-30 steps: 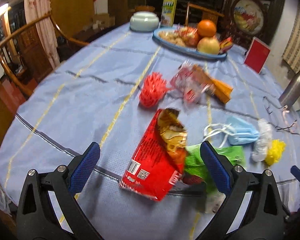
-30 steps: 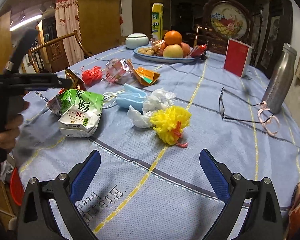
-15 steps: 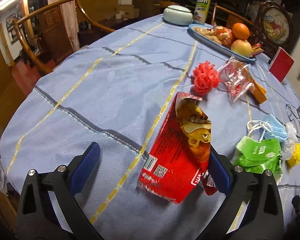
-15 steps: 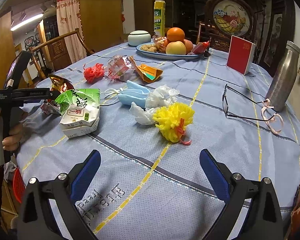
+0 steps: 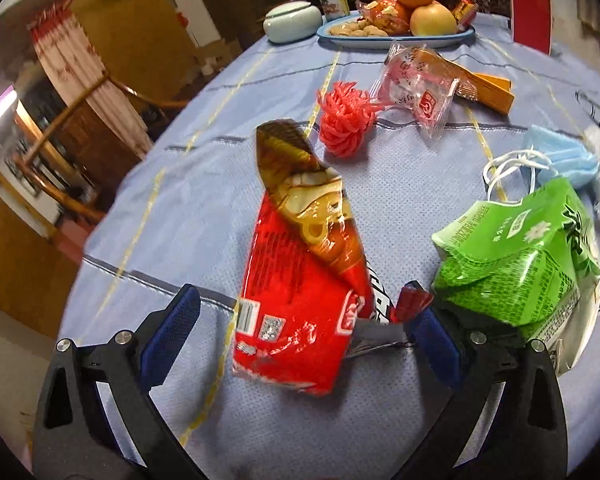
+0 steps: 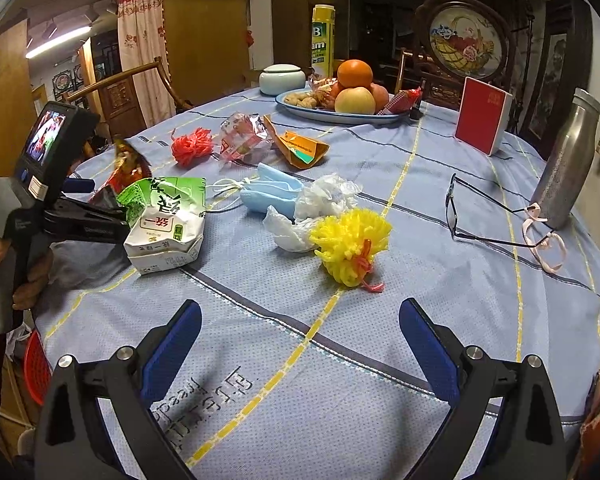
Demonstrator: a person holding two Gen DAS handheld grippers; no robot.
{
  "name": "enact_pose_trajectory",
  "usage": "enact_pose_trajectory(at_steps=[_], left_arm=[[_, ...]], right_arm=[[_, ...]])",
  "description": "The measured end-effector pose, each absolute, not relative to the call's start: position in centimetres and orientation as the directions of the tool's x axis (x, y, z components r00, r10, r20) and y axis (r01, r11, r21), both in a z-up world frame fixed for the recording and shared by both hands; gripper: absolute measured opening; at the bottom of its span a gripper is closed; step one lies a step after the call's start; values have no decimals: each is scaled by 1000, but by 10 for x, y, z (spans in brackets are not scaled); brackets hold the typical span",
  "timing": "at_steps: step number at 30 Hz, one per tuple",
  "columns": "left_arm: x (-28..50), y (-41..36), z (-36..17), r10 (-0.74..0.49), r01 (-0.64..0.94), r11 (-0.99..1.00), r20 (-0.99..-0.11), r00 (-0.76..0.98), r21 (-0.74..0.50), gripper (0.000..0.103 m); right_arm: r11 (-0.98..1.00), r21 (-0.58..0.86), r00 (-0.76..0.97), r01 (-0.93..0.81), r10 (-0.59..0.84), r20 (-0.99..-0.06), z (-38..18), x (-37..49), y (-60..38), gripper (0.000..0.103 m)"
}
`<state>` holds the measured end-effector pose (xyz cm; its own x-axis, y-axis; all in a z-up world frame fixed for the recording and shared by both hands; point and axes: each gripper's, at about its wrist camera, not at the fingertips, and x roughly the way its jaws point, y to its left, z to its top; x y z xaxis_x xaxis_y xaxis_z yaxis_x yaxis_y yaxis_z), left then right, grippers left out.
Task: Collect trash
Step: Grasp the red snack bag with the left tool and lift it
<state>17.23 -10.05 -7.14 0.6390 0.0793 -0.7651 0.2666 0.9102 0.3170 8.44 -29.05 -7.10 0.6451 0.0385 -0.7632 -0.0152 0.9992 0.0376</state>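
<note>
A red snack bag (image 5: 300, 280) lies crumpled on the blue tablecloth (image 5: 188, 208). My left gripper (image 5: 300, 336) is open and straddles its near end, one blue pad (image 5: 172, 332) on each side. The right-hand finger sits against a green drink carton (image 5: 516, 256). Beyond lie a red pompom (image 5: 346, 120), a clear wrapper (image 5: 416, 80), an orange wrapper (image 5: 488, 88) and a blue face mask (image 5: 556, 156). My right gripper (image 6: 300, 340) hangs open over bare cloth, short of a yellow pompom (image 6: 350, 240) and white plastic scraps (image 6: 324, 200).
A fruit plate (image 6: 340, 118), a white jar (image 6: 282, 78), a red box (image 6: 482, 116), a steel bottle (image 6: 568, 160) and glasses (image 6: 500, 216) share the table. A hand holds the left gripper's handle (image 6: 16, 232) at the left table edge. A red basket (image 6: 36, 372) sits below that edge.
My left gripper has swung round and closed in on the red snack bag, which now lies between its open fingers. The right gripper has barely moved.
</note>
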Motion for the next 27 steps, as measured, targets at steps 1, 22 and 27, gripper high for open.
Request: enact_pose_trajectory(at_steps=[1, 22, 27], left_arm=[[172, -101, -71, 84, 266, 908, -761, 643, 324, 97], [198, -39, -74, -161, 167, 982, -844, 511, -87, 96], [195, -33, -71, -183, 161, 980, -826, 533, -113, 88]], right_arm=[[999, 37, 647, -16, 39, -762, -71, 84, -290, 97], [999, 32, 645, -21, 38, -763, -71, 84, -289, 97], [999, 32, 645, -21, 38, -763, -71, 84, -289, 97]])
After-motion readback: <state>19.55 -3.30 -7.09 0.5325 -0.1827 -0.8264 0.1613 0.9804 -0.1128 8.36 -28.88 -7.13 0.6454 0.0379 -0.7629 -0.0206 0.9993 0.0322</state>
